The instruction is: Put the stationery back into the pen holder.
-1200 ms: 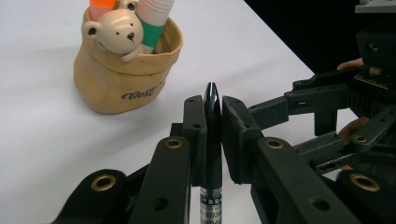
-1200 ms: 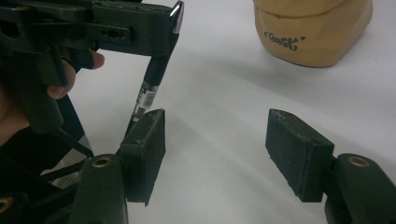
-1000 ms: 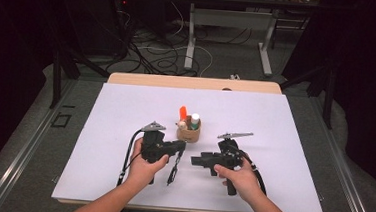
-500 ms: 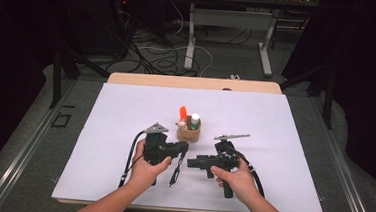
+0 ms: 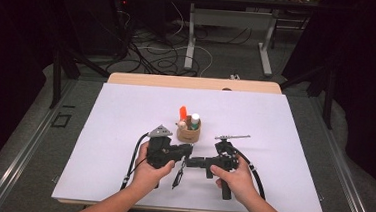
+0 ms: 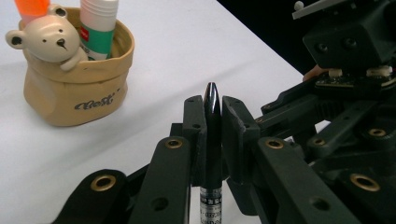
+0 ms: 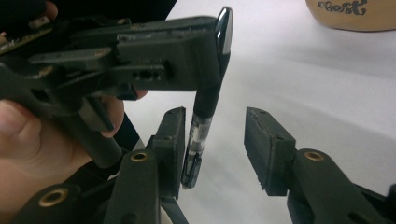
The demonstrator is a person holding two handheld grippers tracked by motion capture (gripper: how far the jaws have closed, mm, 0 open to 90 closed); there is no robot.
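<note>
My left gripper [image 6: 212, 105] is shut on a black pen [image 6: 212, 140], which stands upright between its pads with the rounded cap end on top. In the high view the left gripper [image 5: 185, 153] meets my right gripper [image 5: 195, 161] tip to tip near the table's front, and the pen [image 5: 176, 176] hangs below them. In the right gripper view my right gripper [image 7: 215, 116] has its jaws either side of the pen's clear lower end [image 7: 198, 135]. These jaws have just been closing. The pen lies close to the left pad [image 7: 173, 140], with a wide gap to the right pad.
A tan bag-shaped holder [image 5: 188, 132] with a bear figure [image 6: 46, 39], an orange marker [image 5: 183, 113] and a glue stick [image 6: 95, 23] stands just behind the grippers. The white table mat [image 5: 275, 122] stretches wide on both sides. A metal tool [image 5: 232, 137] lies to the right.
The right gripper's jaws have narrowed around the pen. The left gripper has edged a little toward the right one, still holding the pen.
</note>
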